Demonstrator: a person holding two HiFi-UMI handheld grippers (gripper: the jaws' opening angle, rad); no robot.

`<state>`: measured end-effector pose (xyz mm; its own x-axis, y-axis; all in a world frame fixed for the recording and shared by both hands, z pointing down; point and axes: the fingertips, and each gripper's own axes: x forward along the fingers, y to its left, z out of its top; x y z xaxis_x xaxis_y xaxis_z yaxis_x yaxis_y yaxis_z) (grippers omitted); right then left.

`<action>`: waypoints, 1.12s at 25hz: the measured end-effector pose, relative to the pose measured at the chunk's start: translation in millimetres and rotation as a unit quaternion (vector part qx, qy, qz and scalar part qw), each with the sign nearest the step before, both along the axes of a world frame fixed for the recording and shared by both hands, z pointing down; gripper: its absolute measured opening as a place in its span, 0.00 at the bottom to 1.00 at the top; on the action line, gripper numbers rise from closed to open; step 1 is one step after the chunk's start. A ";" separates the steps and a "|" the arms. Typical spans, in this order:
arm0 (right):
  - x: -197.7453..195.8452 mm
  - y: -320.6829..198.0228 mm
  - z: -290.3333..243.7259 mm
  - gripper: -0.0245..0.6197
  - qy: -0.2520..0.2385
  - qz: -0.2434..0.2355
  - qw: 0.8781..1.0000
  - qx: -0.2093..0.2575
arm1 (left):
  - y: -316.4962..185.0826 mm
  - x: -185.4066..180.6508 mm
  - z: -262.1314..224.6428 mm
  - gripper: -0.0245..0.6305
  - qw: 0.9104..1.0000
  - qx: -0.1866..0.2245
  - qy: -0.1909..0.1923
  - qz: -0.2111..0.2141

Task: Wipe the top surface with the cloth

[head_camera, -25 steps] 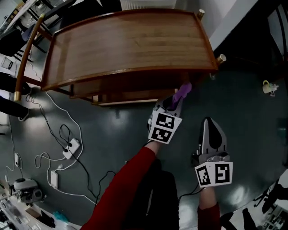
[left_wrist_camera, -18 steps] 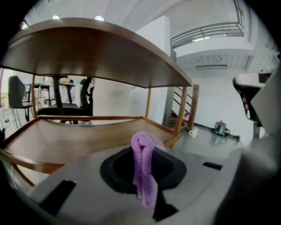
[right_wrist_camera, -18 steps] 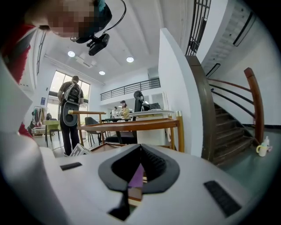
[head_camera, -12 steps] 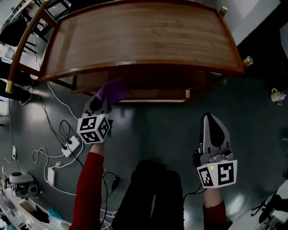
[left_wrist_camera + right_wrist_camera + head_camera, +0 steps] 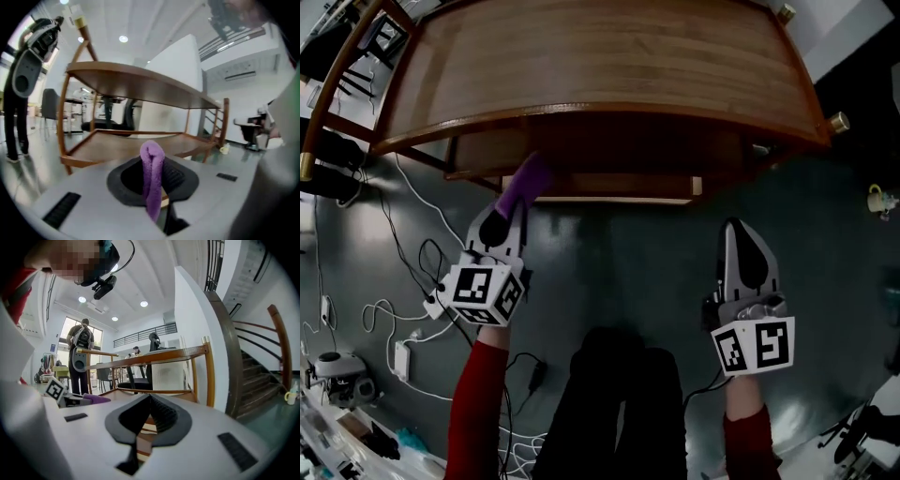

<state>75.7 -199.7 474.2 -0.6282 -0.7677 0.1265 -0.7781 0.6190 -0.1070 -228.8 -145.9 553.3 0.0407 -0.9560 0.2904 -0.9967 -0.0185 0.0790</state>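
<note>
A power strip (image 5: 401,359) and a mug (image 5: 878,200) sit on the floor (image 5: 619,272)

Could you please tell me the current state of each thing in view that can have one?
Left gripper: shut on the purple cloth.
Purple cloth: bunched, pinched between the jaws, sticking out past them, below the table top's edge.
Right gripper: shut, empty, held over the floor.
Table top: bare, not yet touched by the cloth.
Mug: upright on the floor, right of the table.
</note>
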 end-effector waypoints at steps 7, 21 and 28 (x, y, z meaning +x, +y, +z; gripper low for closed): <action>52.1 -6.0 16.3 0.06 0.018 0.057 0.998 0.009 | -59.2 273.5 88.1 0.13 0.961 -0.049 0.075 0.263; 97.7 -23.5 123.6 0.06 0.015 0.079 0.997 0.014 | -136.4 306.7 284.0 0.13 0.959 -0.116 -0.041 0.255; 65.5 -49.5 147.5 0.06 0.009 0.038 0.999 0.015 | -109.9 171.7 293.2 0.13 0.977 -0.108 -0.064 0.173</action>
